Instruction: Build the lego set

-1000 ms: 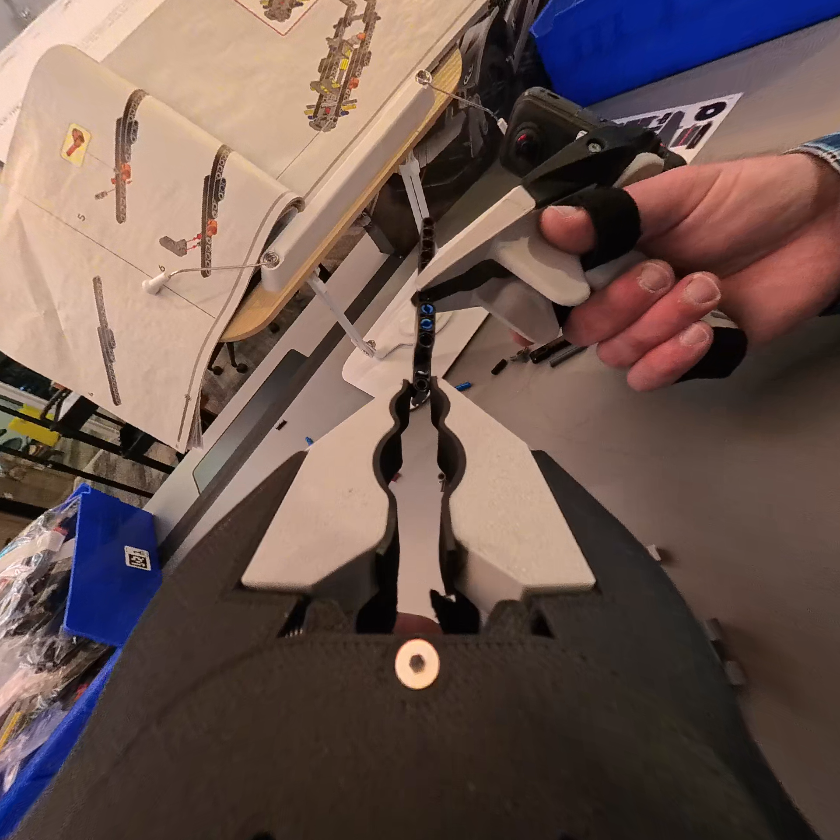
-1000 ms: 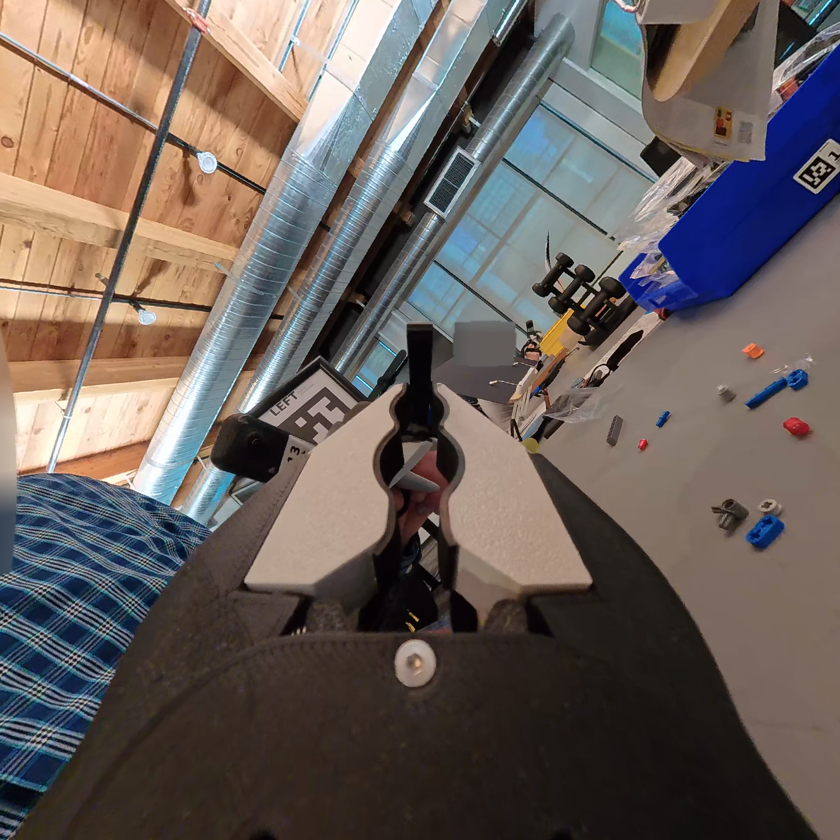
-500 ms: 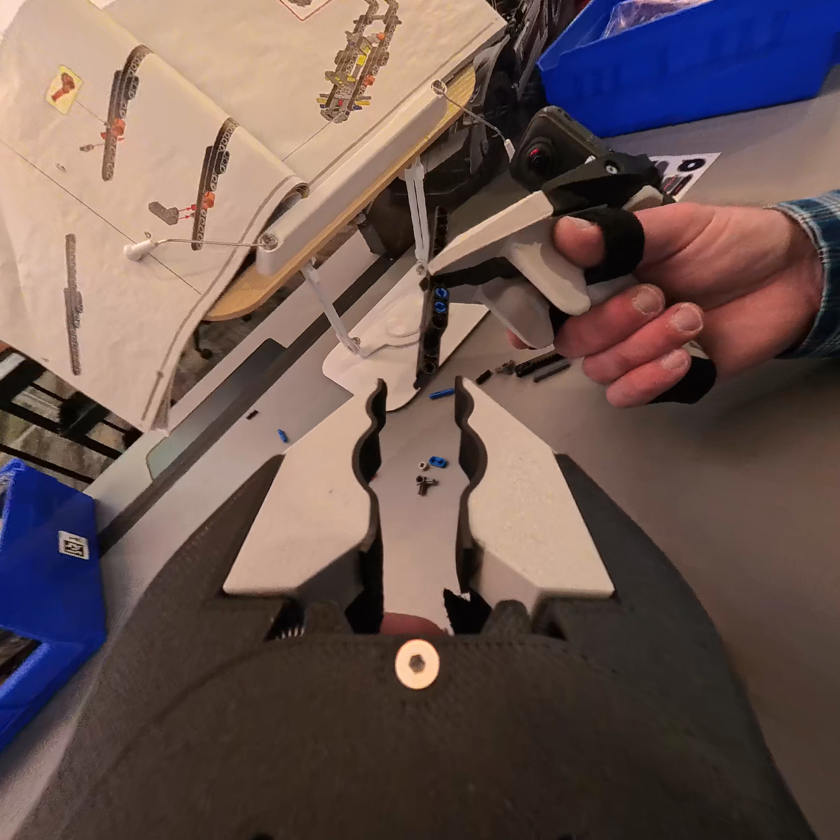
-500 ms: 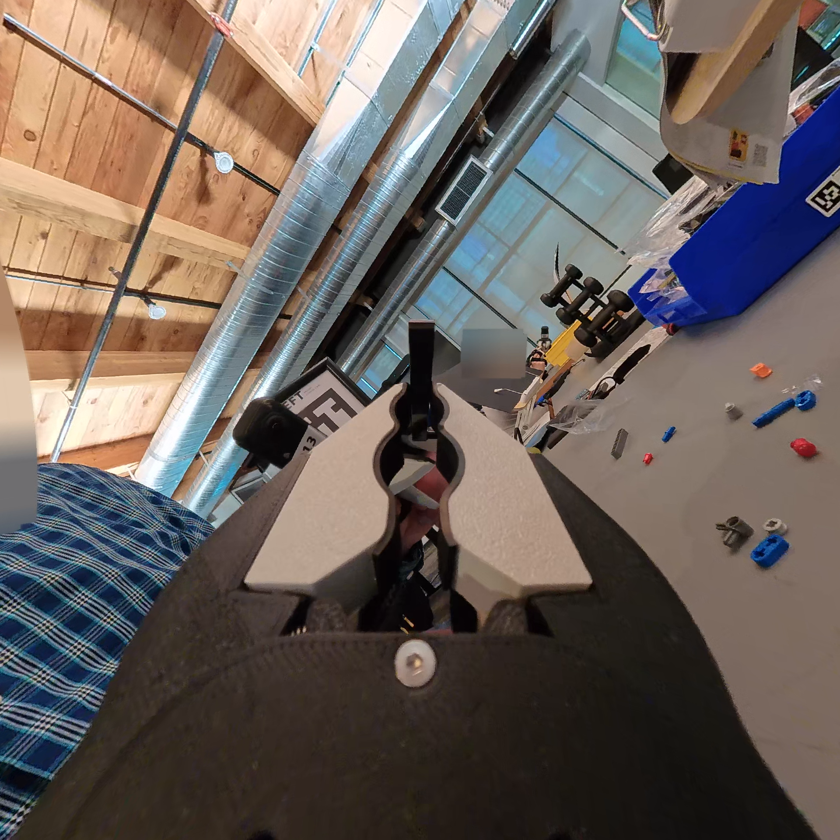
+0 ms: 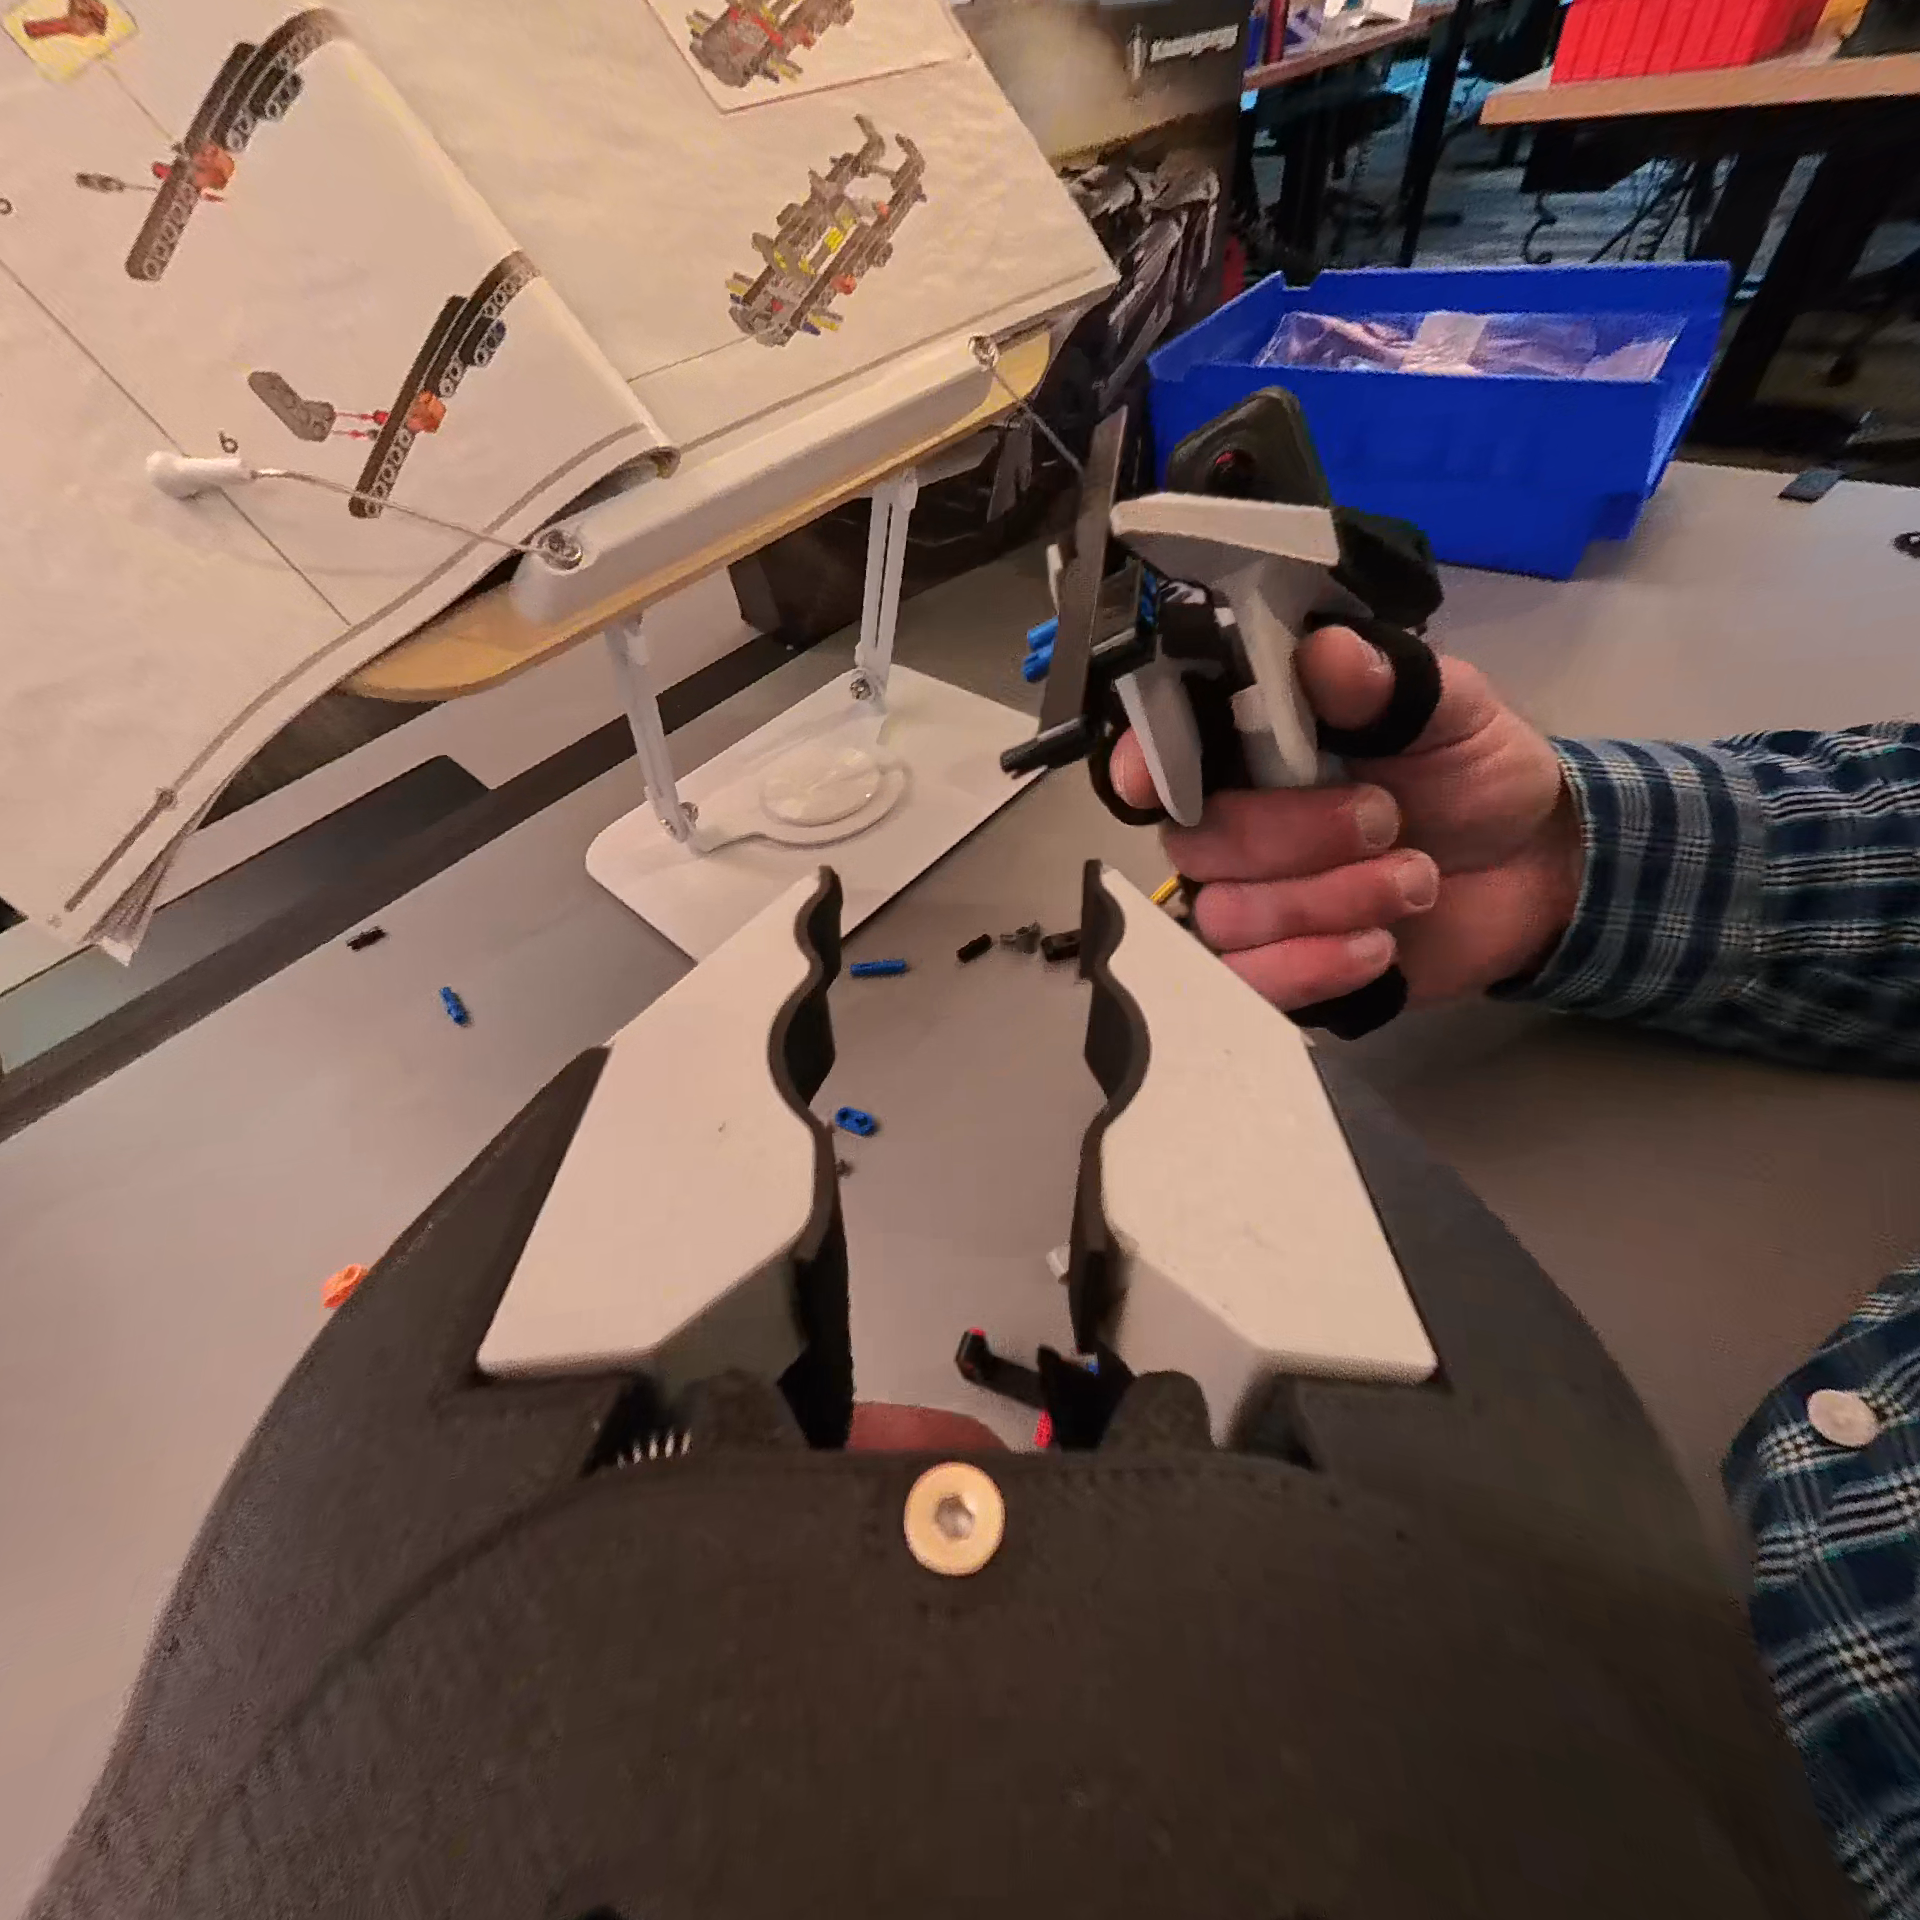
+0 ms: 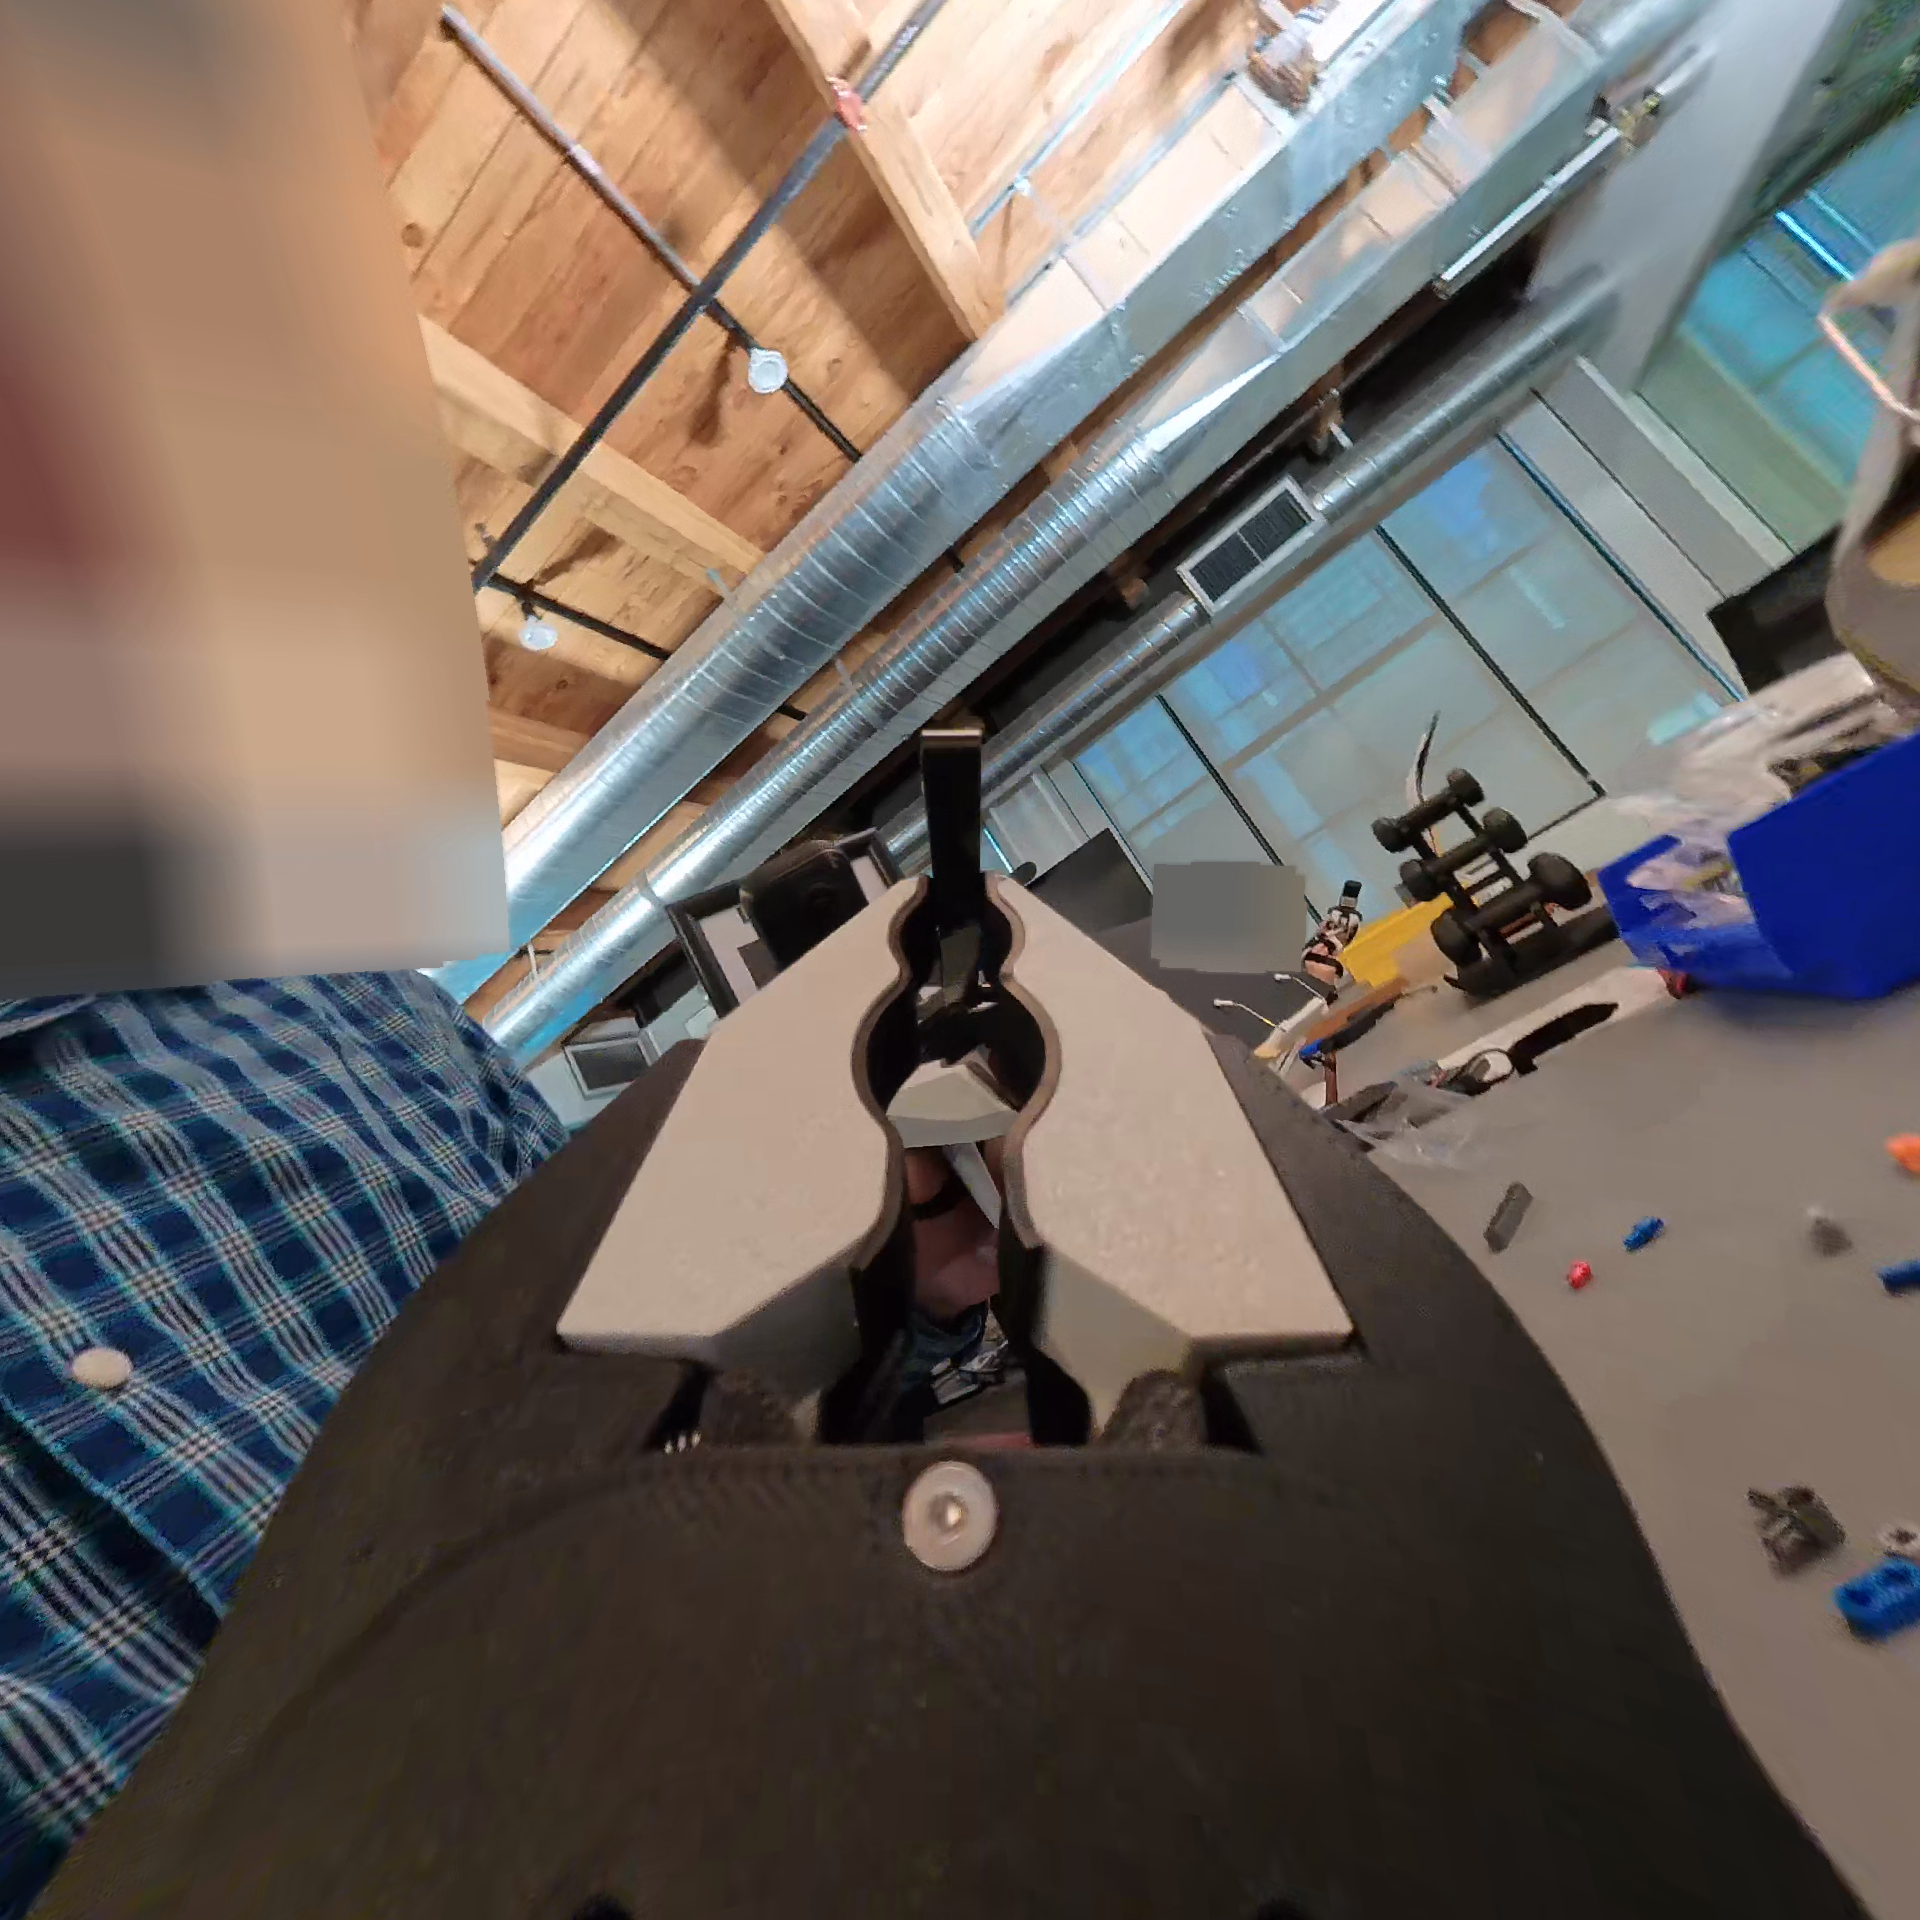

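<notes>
My left gripper [image 5: 956,914] is open and empty, low over the grey table [image 5: 1558,1195]. My right gripper [image 6: 954,902] is shut on a long black lego beam [image 6: 951,821] that sticks up past its tips. In the left wrist view the right gripper [image 5: 1117,623] is held in a hand at upper right, off the table, with the black beam [image 5: 1091,582] upright in it and blue pins [image 5: 1039,649] on the beam's side. Small loose pieces lie on the table: a blue pin [image 5: 878,968], a blue connector [image 5: 854,1119], dark pieces [image 5: 1023,940].
An open instruction booklet [image 5: 436,260] rests on a white stand [image 5: 790,800] at the back left. A blue bin [image 5: 1444,416] stands at the back right. More loose parts show in the right wrist view, blue [image 6: 1891,1590], dark [image 6: 1792,1538], red [image 6: 1579,1274]. An orange piece [image 5: 341,1284] lies at left. The tips of one gripper are about 7 cm away from the tips of the other.
My left gripper let go of the black beam, opened wide and drew back. My right gripper kept the beam and lifted it up and to the right.
</notes>
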### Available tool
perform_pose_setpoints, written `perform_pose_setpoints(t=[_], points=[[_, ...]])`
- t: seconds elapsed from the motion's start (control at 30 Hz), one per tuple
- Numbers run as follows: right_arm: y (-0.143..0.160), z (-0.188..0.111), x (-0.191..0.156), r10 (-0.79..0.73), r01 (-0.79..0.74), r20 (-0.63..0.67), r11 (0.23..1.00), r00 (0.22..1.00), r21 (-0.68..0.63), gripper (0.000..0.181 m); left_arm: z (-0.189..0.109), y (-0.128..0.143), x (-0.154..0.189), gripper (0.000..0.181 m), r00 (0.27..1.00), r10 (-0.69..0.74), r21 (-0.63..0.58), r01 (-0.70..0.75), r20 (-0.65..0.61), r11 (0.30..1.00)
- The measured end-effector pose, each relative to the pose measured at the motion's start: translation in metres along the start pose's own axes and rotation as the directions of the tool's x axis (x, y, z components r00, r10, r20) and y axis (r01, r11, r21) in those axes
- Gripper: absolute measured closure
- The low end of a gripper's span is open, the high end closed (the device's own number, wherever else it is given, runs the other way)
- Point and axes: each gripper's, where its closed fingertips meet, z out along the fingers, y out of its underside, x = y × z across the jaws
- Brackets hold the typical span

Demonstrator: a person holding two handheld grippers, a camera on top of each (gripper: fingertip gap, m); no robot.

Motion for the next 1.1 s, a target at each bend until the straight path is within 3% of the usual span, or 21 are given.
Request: perform_pose_setpoints(t=[0.33,0.53,0.87,1.1], points=[[-0.006,-0.001,-0.018,-0.062,0.062,0.087,0.998,0.994,0.01,0.176,-0.006,-0.017,0.009,0.14,0.999,-0.002,0.052,0.004,-0.05,0.999],[-0.013,-0.004,-0.015,-0.063,0.062,0.069,0.998,0.996,0.02,0.176,-0.023,-0.012,-0.011,0.142,1.0,0.022,0.01,-0.022,-0.001,1.0],[-0.007,-0.005,-0.007,-0.039,0.039,0.05,0.999,0.998,0.001,0.176,-0.055,0.013,-0.044,0.144,0.994,0.051,-0.112,-0.04,0.095,0.993],[-0.003,-0.005,-0.004,-0.026,0.027,0.044,1.0,0.999,-0.016,0.176,-0.063,0.035,-0.041,0.144,0.996,0.044,-0.188,-0.028,0.078,0.982]])
